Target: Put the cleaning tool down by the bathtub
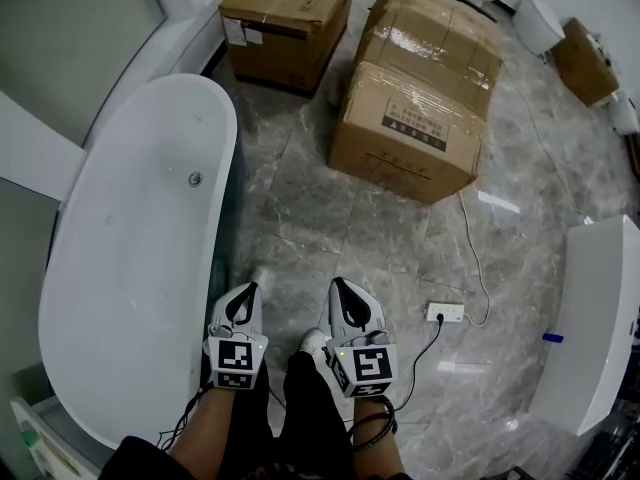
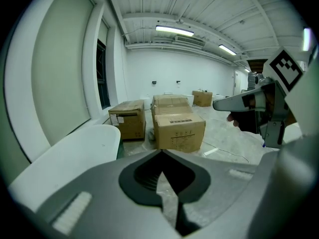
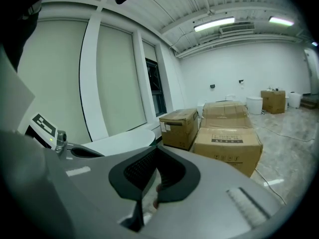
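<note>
left gripper (image 1: 246,290) and right gripper (image 1: 342,286), nearest me, side by side over my legs: each clenched tip to tip, nothing in the jaws that i see. white bathtub (image 1: 225,138) just left of them. power strip (image 1: 446,313) to the right on the floor. cardboard boxes (image 1: 415,118) beyond.

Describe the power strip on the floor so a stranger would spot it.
From the long white bathtub on the left, cross the grey floor rightward past the right gripper. The power strip lies flat there, short of the nearest cardboard box: a small white block trailing black and white cords.
</note>
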The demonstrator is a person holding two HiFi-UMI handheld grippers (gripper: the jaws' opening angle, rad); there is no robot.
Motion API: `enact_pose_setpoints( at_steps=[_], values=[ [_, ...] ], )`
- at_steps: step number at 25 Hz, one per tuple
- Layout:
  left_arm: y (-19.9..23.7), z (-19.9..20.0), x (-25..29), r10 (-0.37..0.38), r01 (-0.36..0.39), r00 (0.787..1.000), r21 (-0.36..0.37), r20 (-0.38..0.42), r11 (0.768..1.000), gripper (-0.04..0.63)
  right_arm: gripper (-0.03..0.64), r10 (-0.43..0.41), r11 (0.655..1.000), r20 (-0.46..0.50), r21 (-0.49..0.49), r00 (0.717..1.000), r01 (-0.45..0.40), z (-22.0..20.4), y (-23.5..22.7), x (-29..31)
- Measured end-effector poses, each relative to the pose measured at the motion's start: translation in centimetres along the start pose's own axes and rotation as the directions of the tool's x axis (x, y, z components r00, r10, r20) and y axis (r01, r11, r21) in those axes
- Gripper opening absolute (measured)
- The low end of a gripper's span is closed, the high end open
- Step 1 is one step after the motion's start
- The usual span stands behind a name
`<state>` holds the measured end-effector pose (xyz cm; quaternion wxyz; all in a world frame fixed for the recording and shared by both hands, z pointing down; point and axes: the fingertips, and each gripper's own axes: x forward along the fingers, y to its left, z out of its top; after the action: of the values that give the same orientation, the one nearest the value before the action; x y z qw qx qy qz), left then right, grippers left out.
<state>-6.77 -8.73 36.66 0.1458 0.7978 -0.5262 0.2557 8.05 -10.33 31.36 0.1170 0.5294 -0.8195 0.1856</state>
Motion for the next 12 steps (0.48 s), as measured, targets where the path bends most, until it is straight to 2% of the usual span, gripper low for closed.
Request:
enact_pose_setpoints(
  at_steps=[4,8,12],
  values=[
    [0.1,2.7,-1.7,-0.005,0.006,1.000,-0.037,0.031,0.999,0.000,0.023,0.028,0.999,0.063,-0.024,0.998,-0.026,3.1,1.4,-1.1],
    [-0.2,4.9,-2.4,0.009,-0.009,0.996,0.000,0.085,1.000,0.000,0.023,0.014,1.000,0.083,-0.021,0.996,-0.012,4.5,1.7,-2.0],
    [-0.9,6.9,-3.4,0.000,0.000,0.994,-0.004,0.107,1.000,0.000,0.023,0.016,0.999,0.126,-0.030,0.992,-0.012,6.5,1.7,-3.0]
  ],
)
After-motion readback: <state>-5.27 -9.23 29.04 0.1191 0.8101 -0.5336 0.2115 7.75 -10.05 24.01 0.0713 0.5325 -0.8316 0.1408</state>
